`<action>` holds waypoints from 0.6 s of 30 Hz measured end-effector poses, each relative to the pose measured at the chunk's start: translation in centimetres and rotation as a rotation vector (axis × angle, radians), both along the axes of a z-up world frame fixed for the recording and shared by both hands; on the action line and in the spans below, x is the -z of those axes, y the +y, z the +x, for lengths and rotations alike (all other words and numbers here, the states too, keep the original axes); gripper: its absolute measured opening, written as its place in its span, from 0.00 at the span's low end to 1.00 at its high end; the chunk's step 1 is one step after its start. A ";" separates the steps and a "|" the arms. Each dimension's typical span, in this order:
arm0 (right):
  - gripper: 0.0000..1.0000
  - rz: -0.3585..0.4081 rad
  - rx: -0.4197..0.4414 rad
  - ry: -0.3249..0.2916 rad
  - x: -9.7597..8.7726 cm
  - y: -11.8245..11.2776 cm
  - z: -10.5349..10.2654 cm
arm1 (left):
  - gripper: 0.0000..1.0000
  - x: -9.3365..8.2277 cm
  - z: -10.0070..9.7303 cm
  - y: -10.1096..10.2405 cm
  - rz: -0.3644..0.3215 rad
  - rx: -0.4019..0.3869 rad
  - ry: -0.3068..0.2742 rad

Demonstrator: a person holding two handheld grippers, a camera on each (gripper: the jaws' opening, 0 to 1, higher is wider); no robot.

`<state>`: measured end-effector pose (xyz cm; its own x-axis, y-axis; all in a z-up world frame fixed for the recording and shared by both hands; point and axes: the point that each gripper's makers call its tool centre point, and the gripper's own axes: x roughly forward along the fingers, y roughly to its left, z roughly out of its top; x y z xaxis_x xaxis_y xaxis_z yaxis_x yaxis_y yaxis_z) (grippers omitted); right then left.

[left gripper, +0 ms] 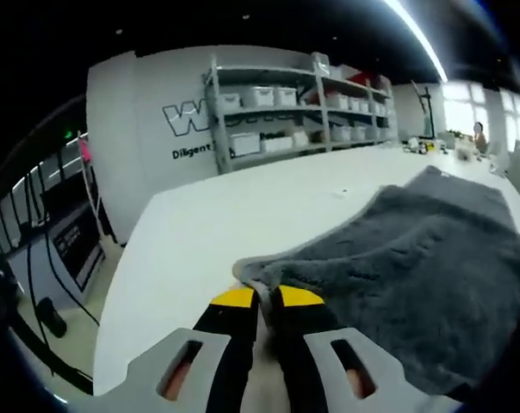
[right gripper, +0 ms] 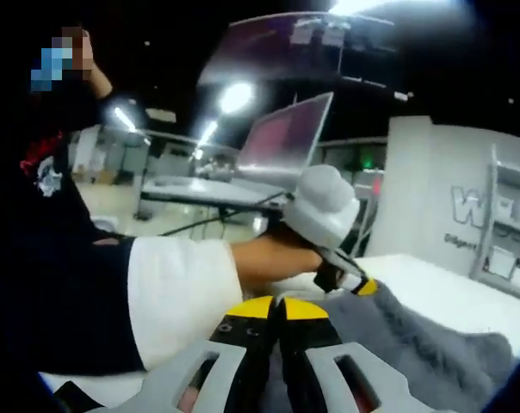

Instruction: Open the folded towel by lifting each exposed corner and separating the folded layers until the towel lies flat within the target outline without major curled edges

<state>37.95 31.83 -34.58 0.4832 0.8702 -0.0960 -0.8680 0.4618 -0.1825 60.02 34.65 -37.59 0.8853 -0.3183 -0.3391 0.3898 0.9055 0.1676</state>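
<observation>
Grey plush towel: soft, limp, drapes readily; best taken at corner. Left gripper pinched closed on its corner; right gripper closed, contents indeterminable

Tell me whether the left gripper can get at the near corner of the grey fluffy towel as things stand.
Probably yes: the left gripper sits right at the curled near corner of the grey fluffy towel, its jaws nearly together, with bare white table beside it and nothing in the way.
</observation>
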 end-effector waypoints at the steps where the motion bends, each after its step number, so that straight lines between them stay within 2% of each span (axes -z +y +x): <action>1: 0.00 0.025 -0.017 0.027 -0.1 0.3 -0.2 | 0.07 -0.1 0.0 0.0 0.010 0.002 -0.007; 3: 0.00 0.032 -0.018 0.063 0.0 0.5 0.0 | 0.07 -0.1 0.0 0.1 0.020 -0.003 -0.007; 12: 0.00 0.069 -0.040 0.064 -0.8 0.7 -0.6 | 0.09 -0.1 -0.4 1.1 0.061 -0.039 0.008; 18: 0.00 0.045 -0.069 0.078 0.0 1.1 -1.1 | 0.10 0.7 -0.6 1.9 0.126 -0.062 0.032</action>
